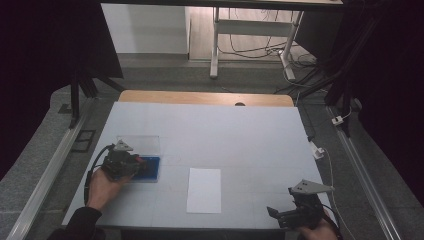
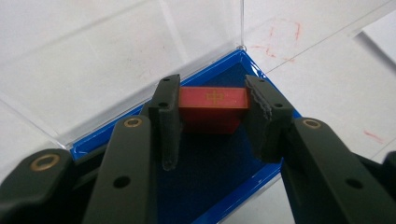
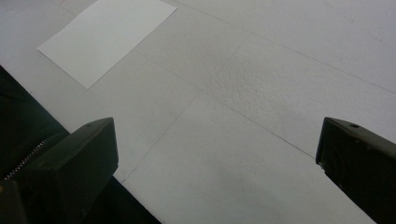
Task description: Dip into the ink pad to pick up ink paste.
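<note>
Looking down from the high view: left tool (image 1: 131, 162) sits over a blue tray (image 1: 152, 172) with its clear lid (image 1: 142, 144) up, bench (image 1: 210, 130) left side. White sheet (image 1: 204, 190) lies mid-bench. Right tool (image 1: 280, 214) hovers at the near right corner, well apart. Left gripper view: jaws clamped on a red block (image 2: 212, 105) with a gold mark, inside the blue tray (image 2: 219, 205). Right gripper view: jaws wide apart, holding nothing, bare bench (image 3: 261, 84) below, sheet (image 3: 107, 37) far left.
</note>
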Demonstrator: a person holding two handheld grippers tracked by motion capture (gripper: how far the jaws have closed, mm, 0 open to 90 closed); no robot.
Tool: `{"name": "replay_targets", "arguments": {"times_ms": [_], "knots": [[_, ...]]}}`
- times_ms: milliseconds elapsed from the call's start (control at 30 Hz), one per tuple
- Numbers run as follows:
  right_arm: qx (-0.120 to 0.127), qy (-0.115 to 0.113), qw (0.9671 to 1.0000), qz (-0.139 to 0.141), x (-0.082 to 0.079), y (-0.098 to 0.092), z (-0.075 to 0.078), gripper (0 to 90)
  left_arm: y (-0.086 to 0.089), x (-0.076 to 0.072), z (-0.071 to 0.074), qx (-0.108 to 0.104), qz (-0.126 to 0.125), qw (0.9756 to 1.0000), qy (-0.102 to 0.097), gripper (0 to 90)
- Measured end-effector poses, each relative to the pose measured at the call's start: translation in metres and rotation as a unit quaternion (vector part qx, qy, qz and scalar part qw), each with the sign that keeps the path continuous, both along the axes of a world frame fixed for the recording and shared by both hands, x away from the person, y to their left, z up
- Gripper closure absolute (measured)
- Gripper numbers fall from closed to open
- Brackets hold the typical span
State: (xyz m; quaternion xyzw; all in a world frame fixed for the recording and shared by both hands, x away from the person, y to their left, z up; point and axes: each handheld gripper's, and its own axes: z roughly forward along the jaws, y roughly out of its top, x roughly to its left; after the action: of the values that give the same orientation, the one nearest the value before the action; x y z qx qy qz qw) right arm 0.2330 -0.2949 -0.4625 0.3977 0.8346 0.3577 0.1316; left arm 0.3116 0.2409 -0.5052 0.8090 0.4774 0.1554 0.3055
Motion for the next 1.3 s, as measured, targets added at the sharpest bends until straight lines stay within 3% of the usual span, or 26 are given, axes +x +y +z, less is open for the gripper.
{"name": "replay_targets", "arguments": {"times_ms": [133,267,333,533,1033,1300], "knots": [[-0.001,0.001,1.0000,0.000,0.000,0.000,0.000,0.0,-0.007,-0.002,0.002,0.030,-0.003,0.9995,-0.007,59.0],[-0.001,0.000,1.0000,0.000,0.000,0.000,0.000,0.0,0.001,0.000,0.000,-0.008,0.006,0.9999,0.004,59.0],[-0.001,0.000,1.0000,0.000,0.000,0.000,0.000,0.0,0.003,0.001,-0.001,-0.017,0.009,0.9998,0.006,59.0],[-0.001,0.000,1.0000,0.000,0.000,0.000,0.000,0.0,-0.002,-0.001,0.000,0.001,0.007,1.0000,0.000,59.0],[0.000,-0.001,1.0000,-0.001,0.000,0.000,0.000,0.0,0.005,0.001,0.005,-0.011,0.006,0.9999,0.010,58.5],[0.001,-0.002,1.0000,0.000,0.000,0.000,0.000,0.0,0.008,-0.006,0.013,-0.022,0.007,0.9997,-0.003,58.5]]}}
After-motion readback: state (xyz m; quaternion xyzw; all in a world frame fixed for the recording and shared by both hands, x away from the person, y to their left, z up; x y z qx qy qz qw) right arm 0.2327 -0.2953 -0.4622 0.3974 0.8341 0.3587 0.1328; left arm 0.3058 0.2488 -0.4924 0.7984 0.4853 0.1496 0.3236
